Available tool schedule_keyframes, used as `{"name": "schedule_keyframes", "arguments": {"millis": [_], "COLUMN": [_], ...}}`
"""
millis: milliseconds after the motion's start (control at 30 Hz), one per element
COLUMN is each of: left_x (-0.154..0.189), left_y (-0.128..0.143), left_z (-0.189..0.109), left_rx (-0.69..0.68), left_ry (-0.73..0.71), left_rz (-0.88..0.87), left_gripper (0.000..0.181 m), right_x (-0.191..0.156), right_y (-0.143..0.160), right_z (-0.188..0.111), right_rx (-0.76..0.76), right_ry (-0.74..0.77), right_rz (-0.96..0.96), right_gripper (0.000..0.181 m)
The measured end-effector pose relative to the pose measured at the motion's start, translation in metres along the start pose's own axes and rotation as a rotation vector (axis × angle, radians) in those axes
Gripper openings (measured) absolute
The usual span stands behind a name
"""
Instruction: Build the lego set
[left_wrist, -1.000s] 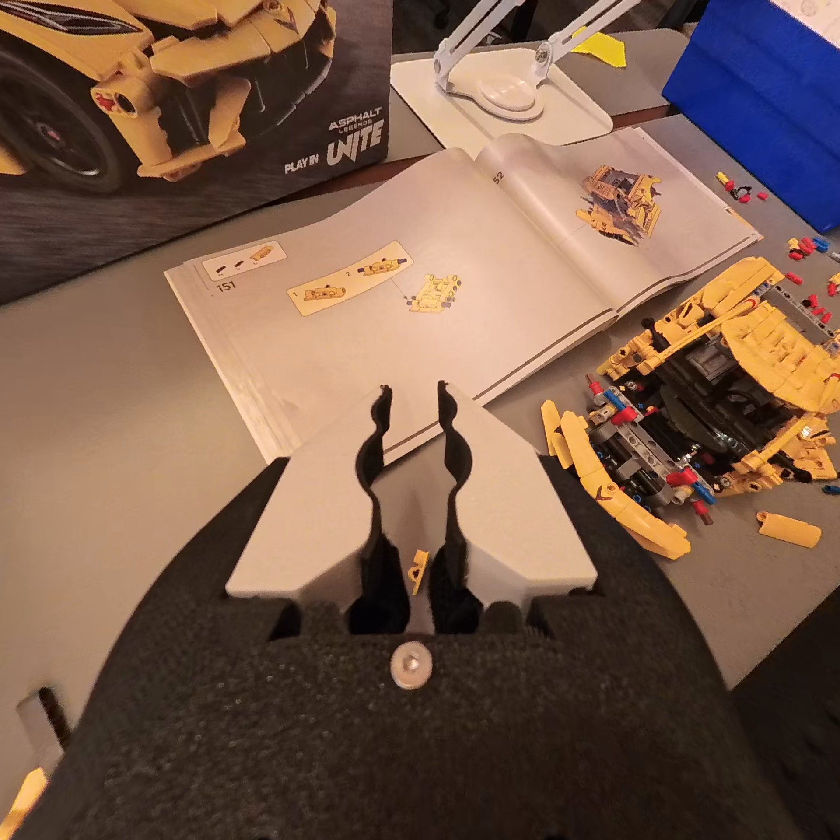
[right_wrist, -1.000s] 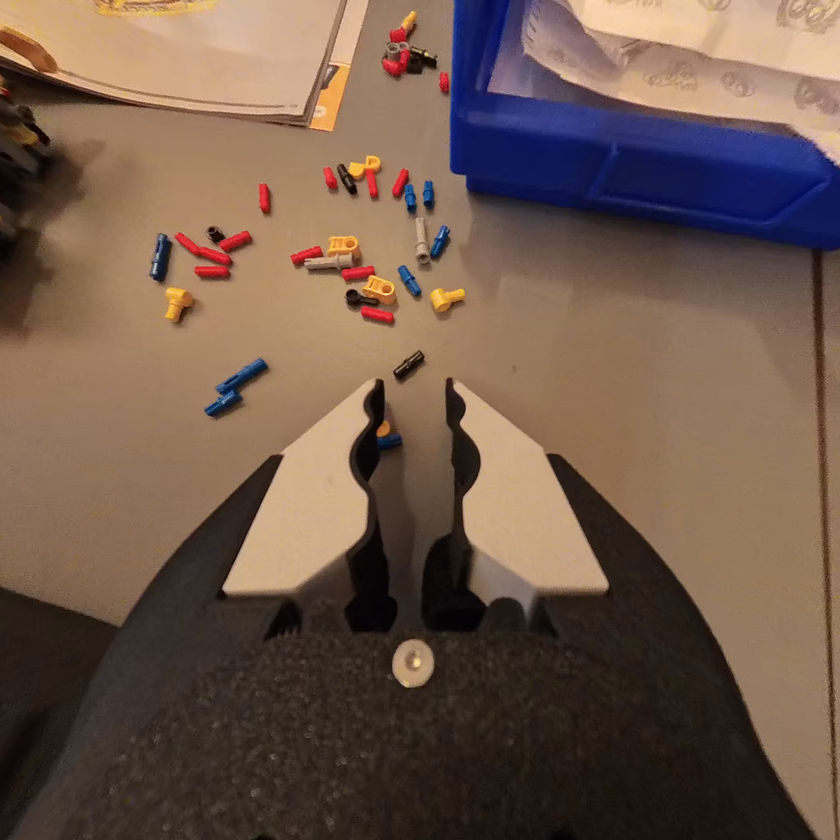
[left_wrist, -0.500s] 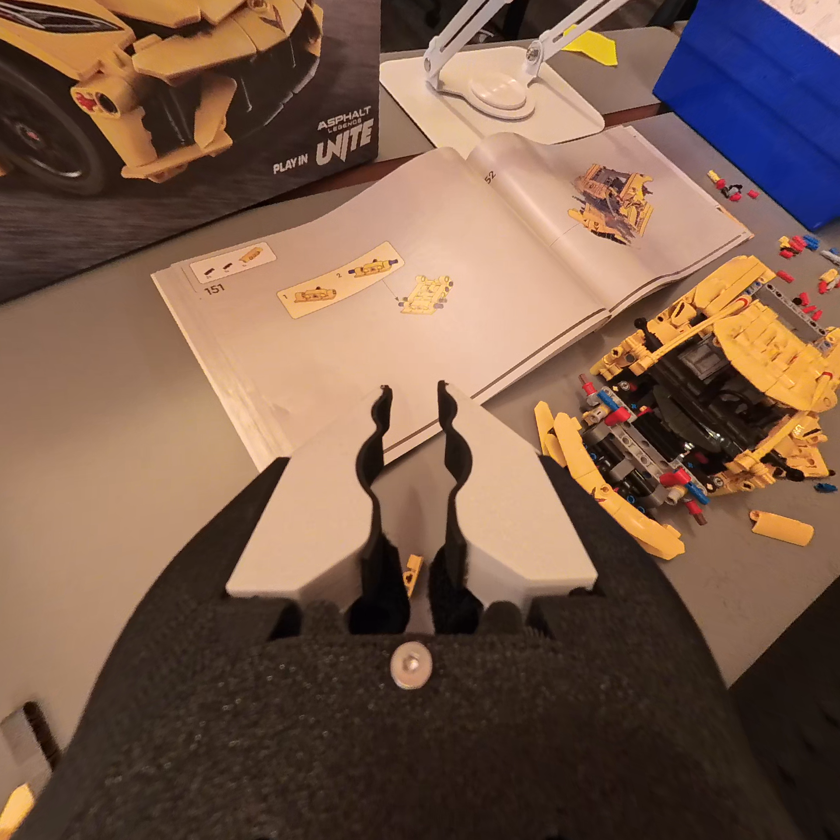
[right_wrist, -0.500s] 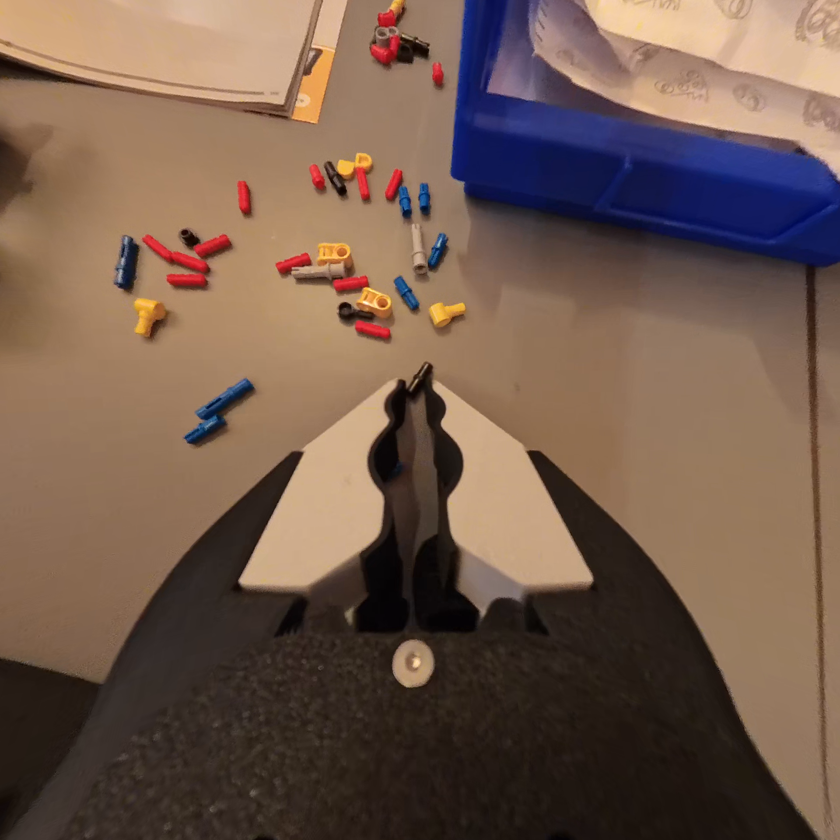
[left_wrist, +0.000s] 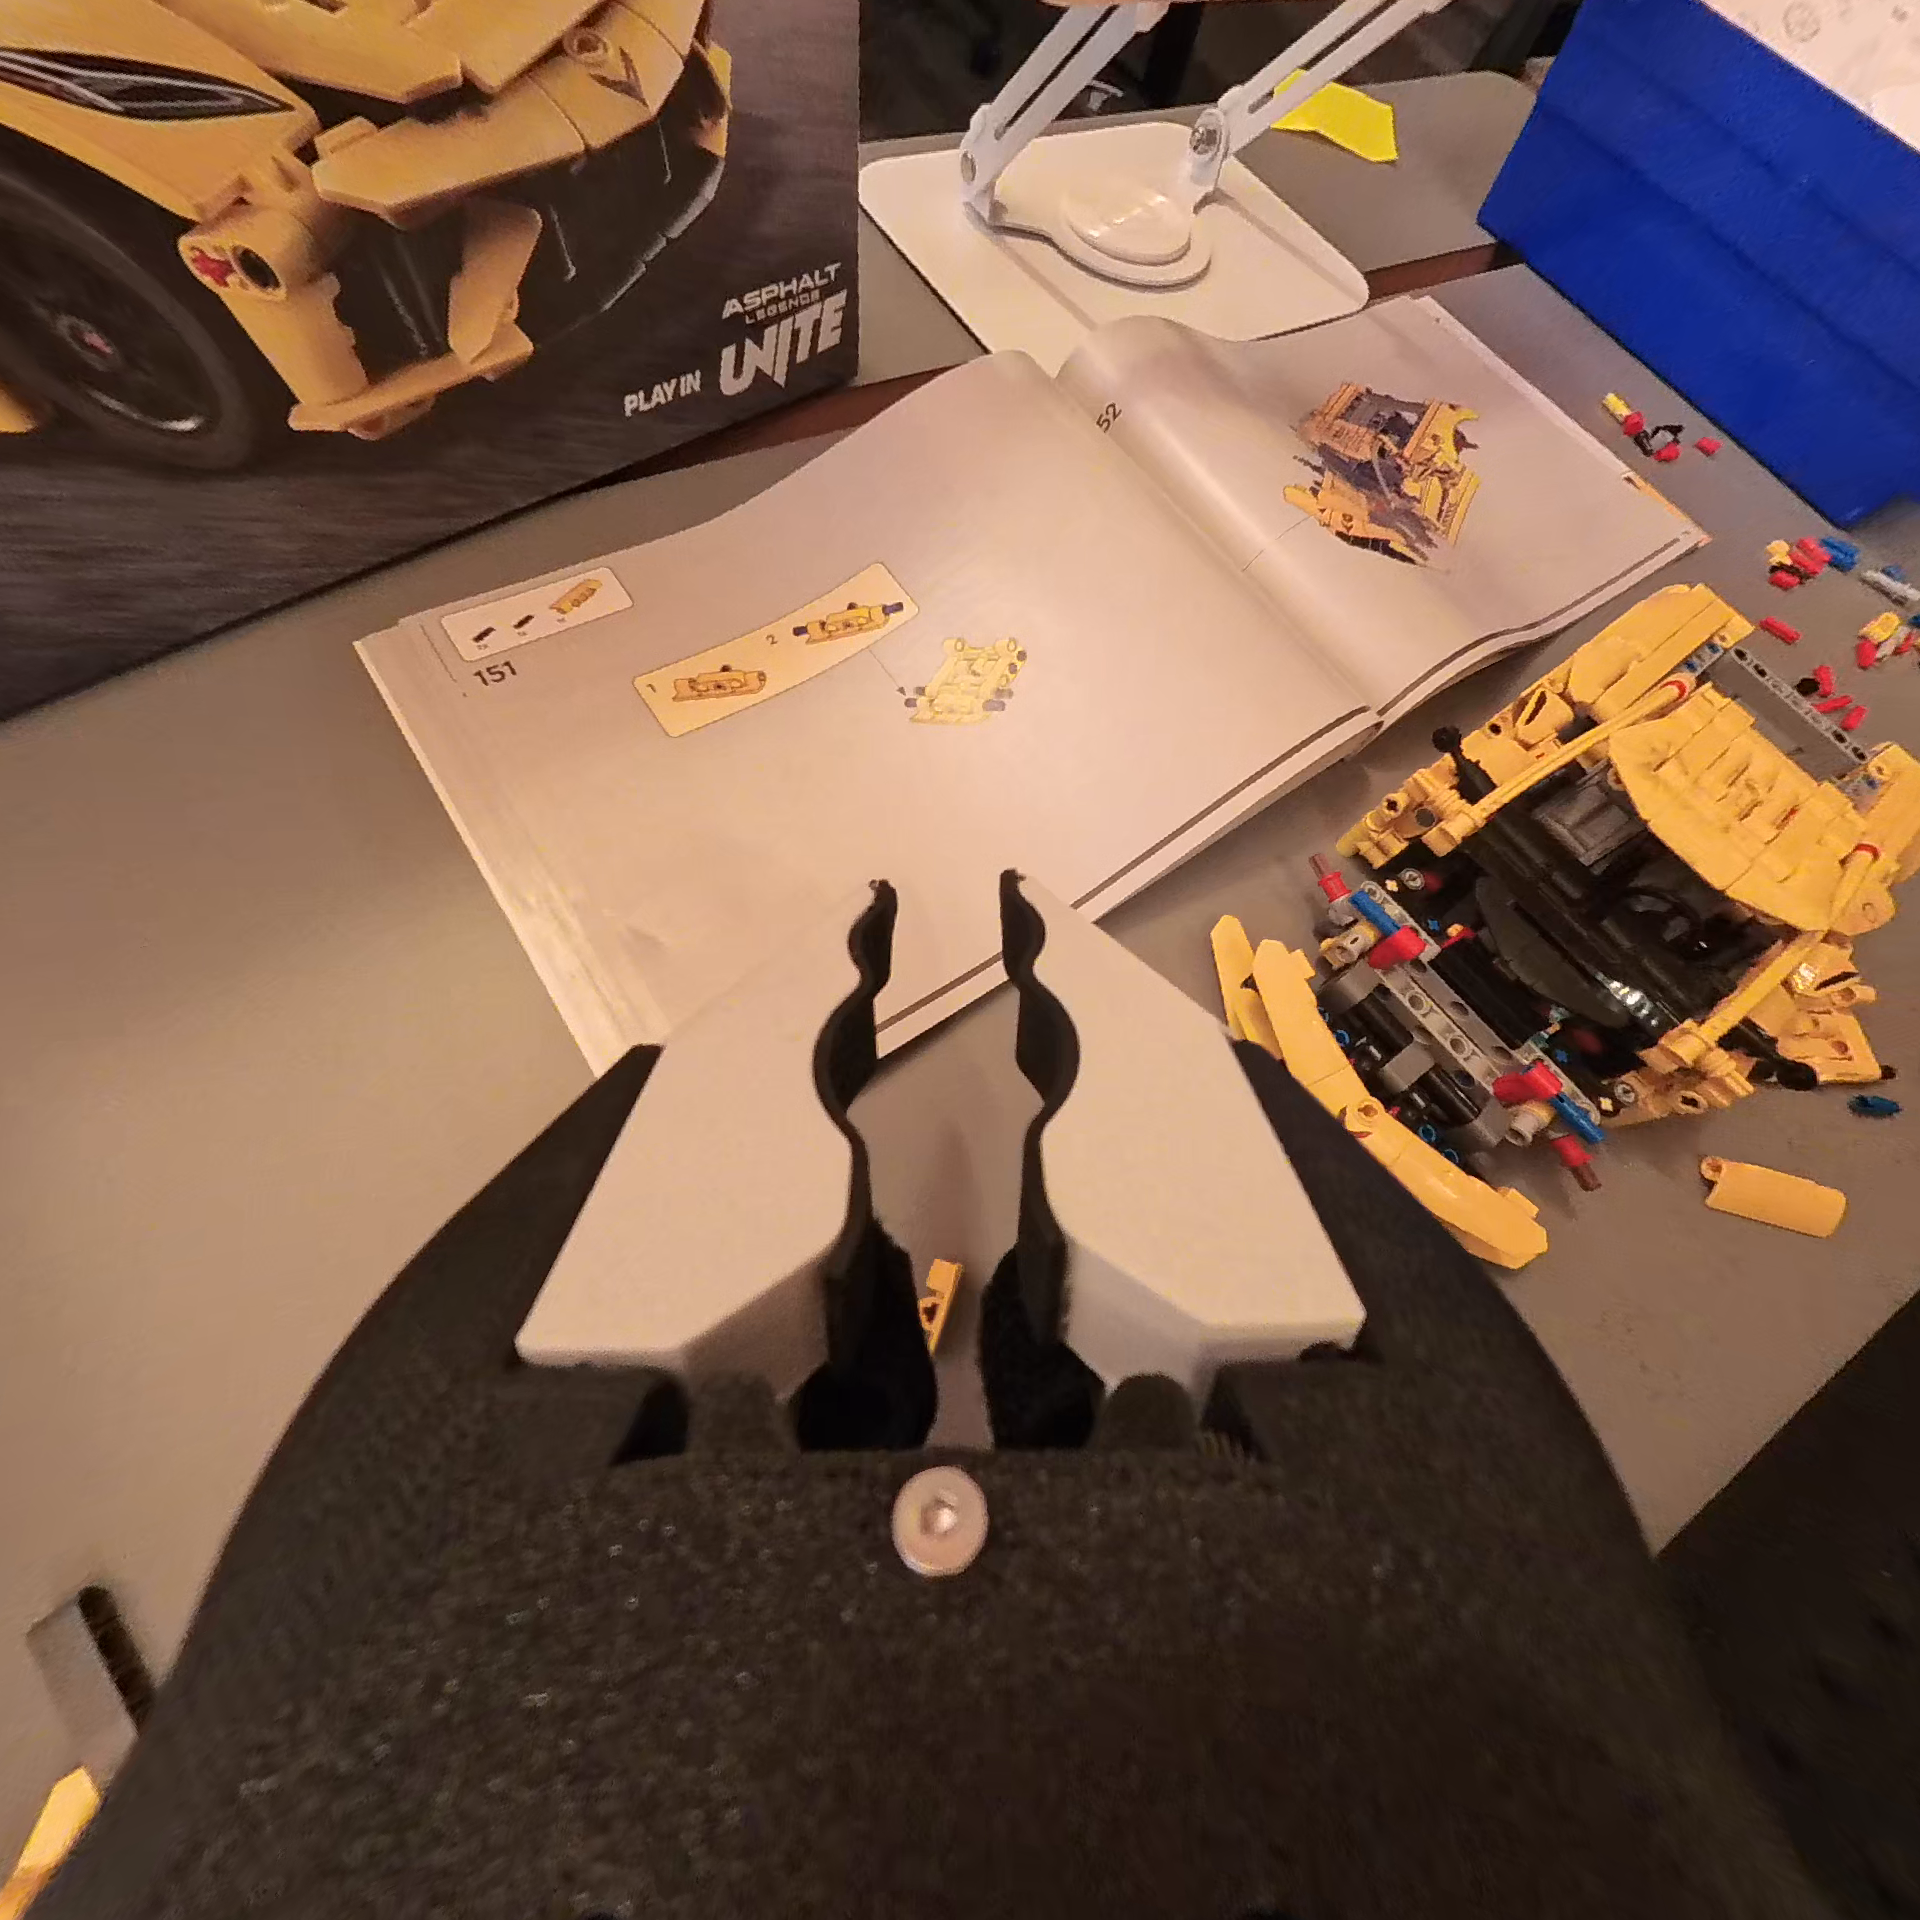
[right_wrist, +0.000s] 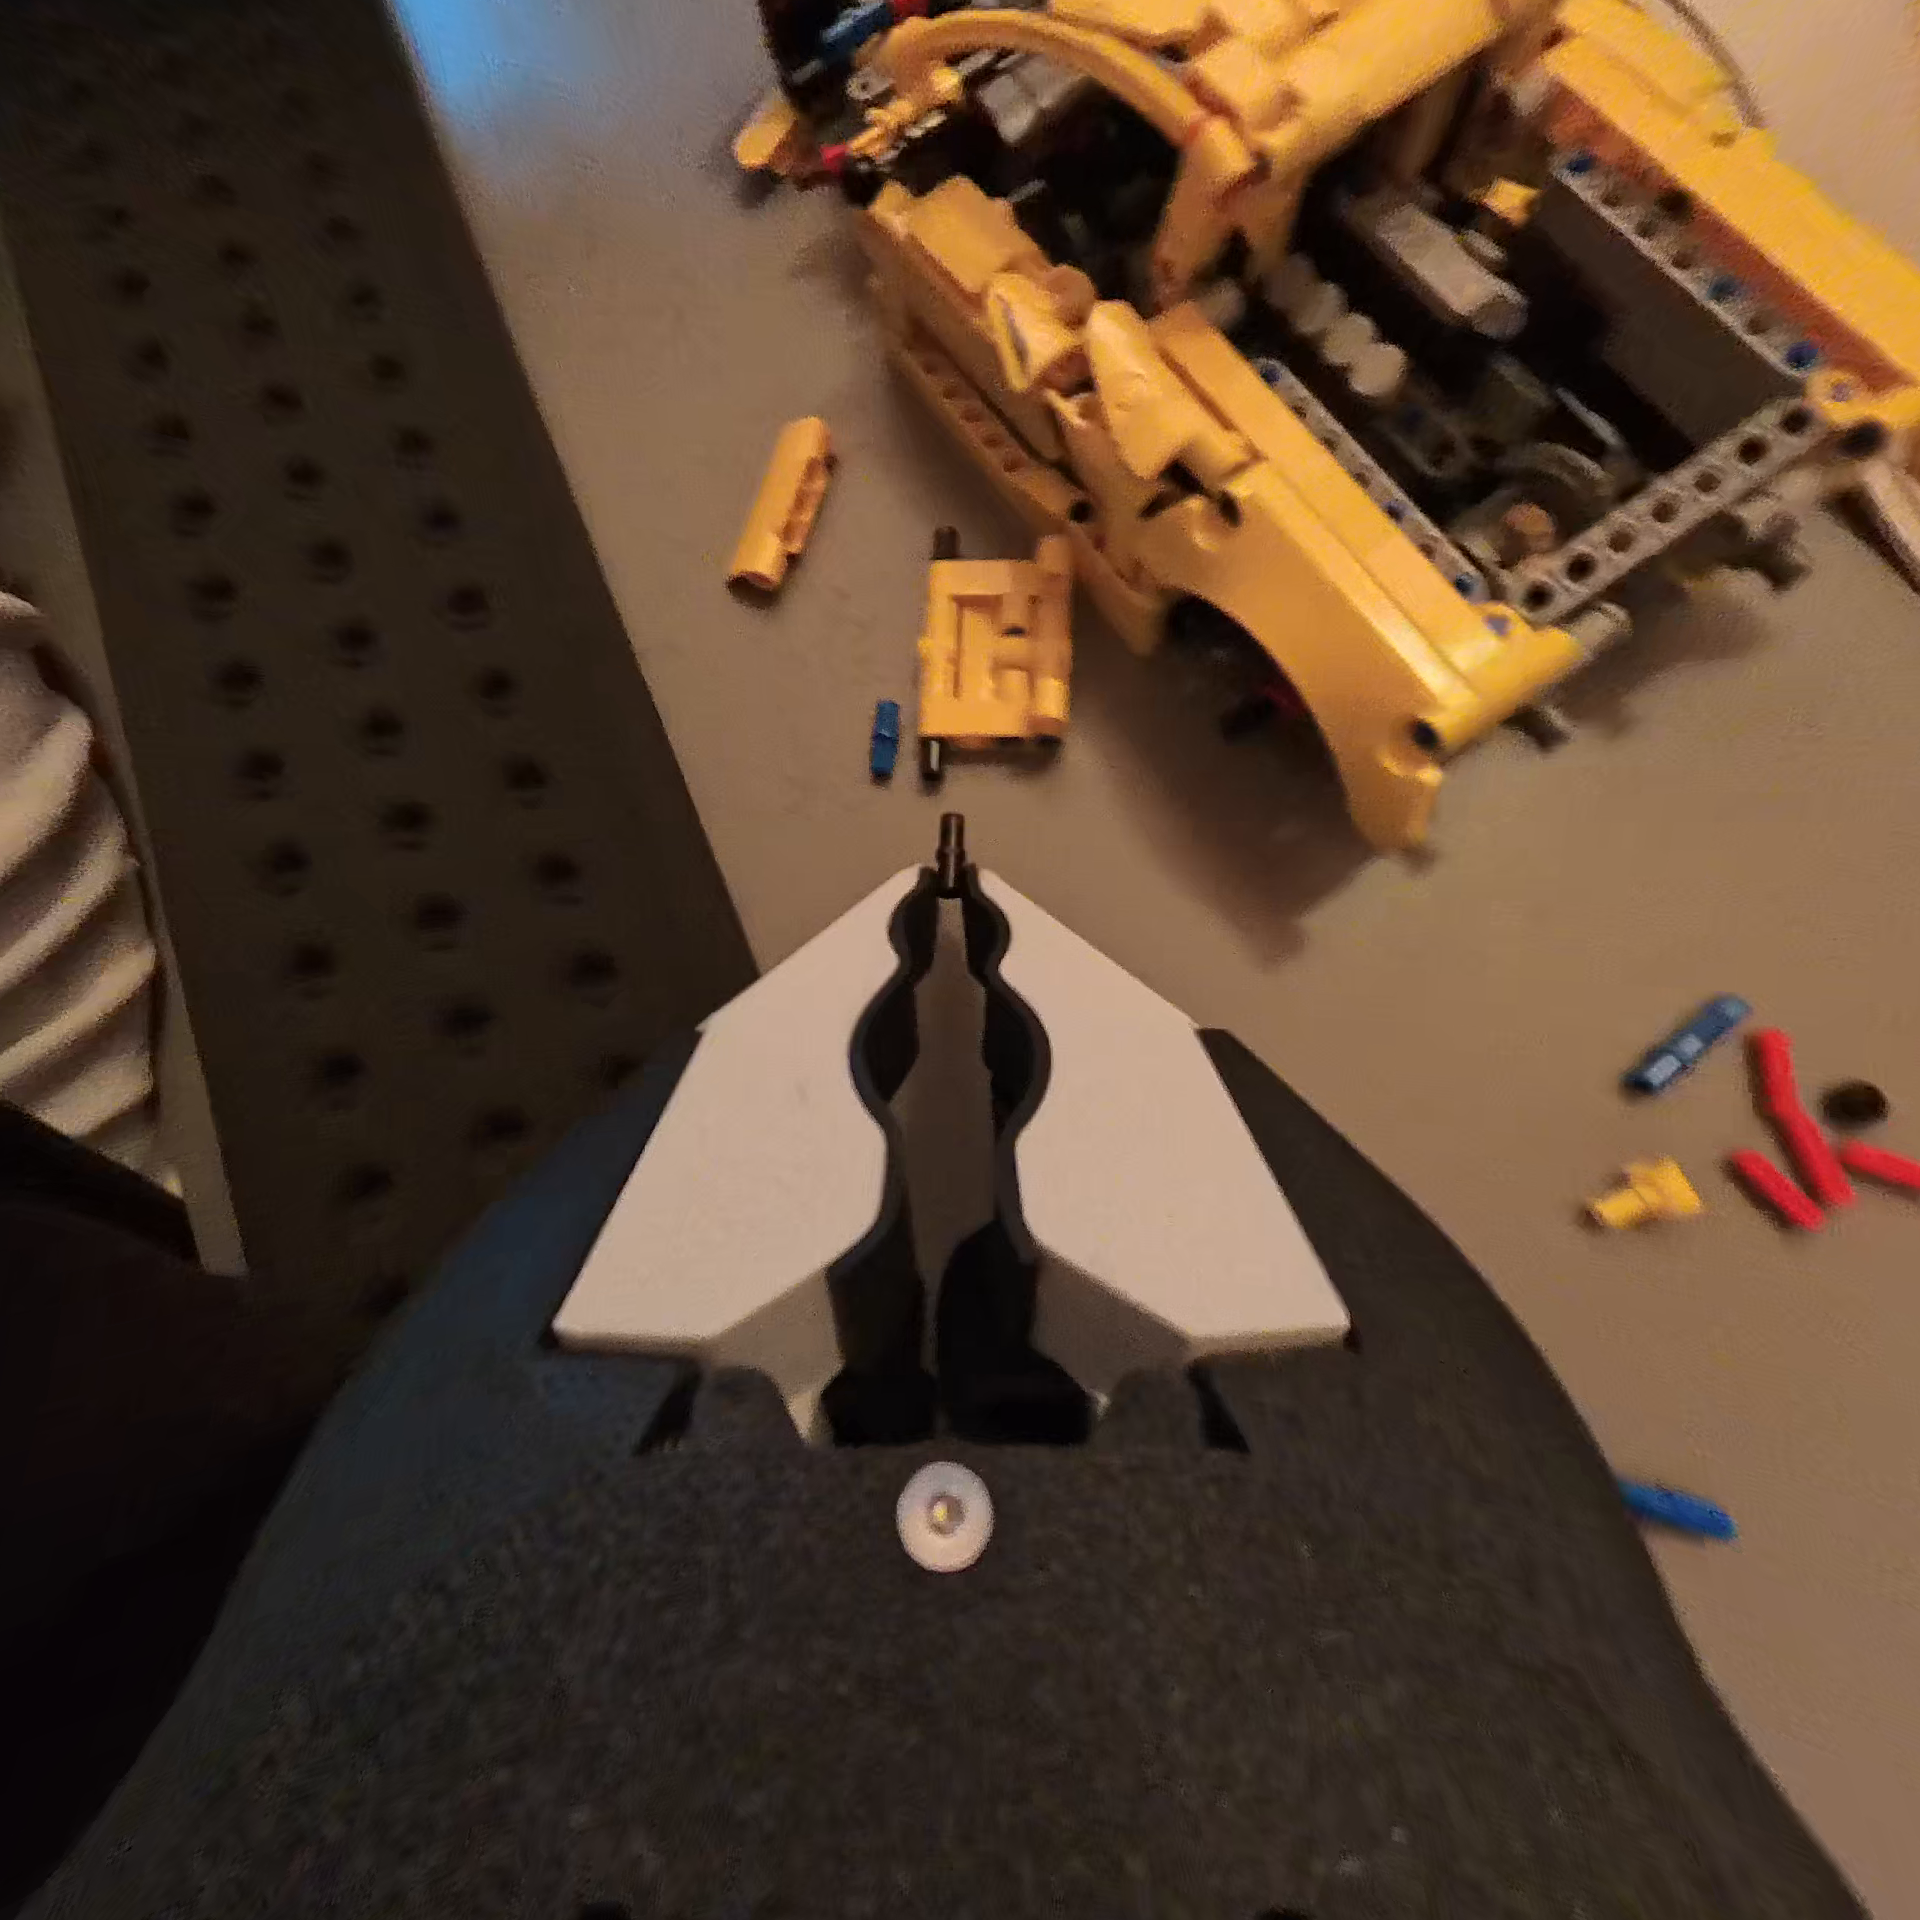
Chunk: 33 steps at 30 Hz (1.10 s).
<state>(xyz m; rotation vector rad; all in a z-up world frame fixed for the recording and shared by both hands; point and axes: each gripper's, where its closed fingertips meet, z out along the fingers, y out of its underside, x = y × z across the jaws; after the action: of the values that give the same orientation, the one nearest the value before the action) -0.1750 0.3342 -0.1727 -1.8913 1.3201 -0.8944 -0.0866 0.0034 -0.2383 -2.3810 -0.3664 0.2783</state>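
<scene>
Now clenched on a black pin (right_wrist: 950, 847) in the right gripper (right_wrist: 948, 896) — carried from the scattered pins toward the yellow sub-assembly (right_wrist: 995, 649); left gripper (left_wrist: 940, 888) released — insertion likely next.

The booklet (left_wrist: 935, 665) lies before the box (left_wrist: 364, 260), with the car model (left_wrist: 1621, 935) right of it.

White lettering stands in the lower right corner of the dark box (left_wrist: 436, 436), beside the picture of a yellow car. The open instruction booklet (left_wrist: 1039, 831) carries a printed number near the upper left corner of its left page, another by the fold on the right page, and 2 small step numerals in the yellow callout (left_wrist: 774, 665). Nothing legible appears in the right wrist view.
</scene>
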Motion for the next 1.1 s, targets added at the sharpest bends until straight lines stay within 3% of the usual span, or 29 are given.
{"name": "schedule_keyframes", "arguments": {"millis": [133,233,333,533,633,767,933,1100], "left_x": [-0.001,-0.003,-0.003,-0.001,0.002,0.004,0.002,0.004], "left_y": [0.0,0.0,-0.001,-0.001,-0.002,-0.002,-0.002,-0.002], "left_z": [-0.003,-0.006,-0.007,-0.006,-0.006,-0.009,-0.013,-0.013], "left_rx": [0.005,0.012,0.013,0.015,0.017,0.015,0.019,0.021], "left_ry": [-0.002,-0.003,-0.001,0.012,0.02,0.013,0.006,0.007], "left_rz": [-0.005,-0.007,-0.008,-0.005,-0.006,0.013,0.007,0.008], "left_gripper": [0.02,0.02,0.02,0.02,0.02,0.02,0.02,0.02], "right_x": [-0.009,-0.005,0.011,0.086,0.098,0.105,0.098,0.047], "right_y": [0.002,0.001,0.007,0.059,0.079,0.082,0.081,0.031], "right_z": [0.017,0.014,-0.008,-0.082,-0.083,-0.077,-0.074,-0.052], "right_rx": [-0.039,-0.032,-0.01,0.042,0.026,0.012,-0.022,0.055], "right_ry": [-0.021,-0.002,0.074,0.371,0.389,0.413,0.371,0.168], "right_rz": [-0.023,-0.023,0.002,0.166,0.19,0.147,0.118,0.08], "right_gripper": [0.004,0.005,0.009,0.017,0.022,0.022,0.014,0.015]}}
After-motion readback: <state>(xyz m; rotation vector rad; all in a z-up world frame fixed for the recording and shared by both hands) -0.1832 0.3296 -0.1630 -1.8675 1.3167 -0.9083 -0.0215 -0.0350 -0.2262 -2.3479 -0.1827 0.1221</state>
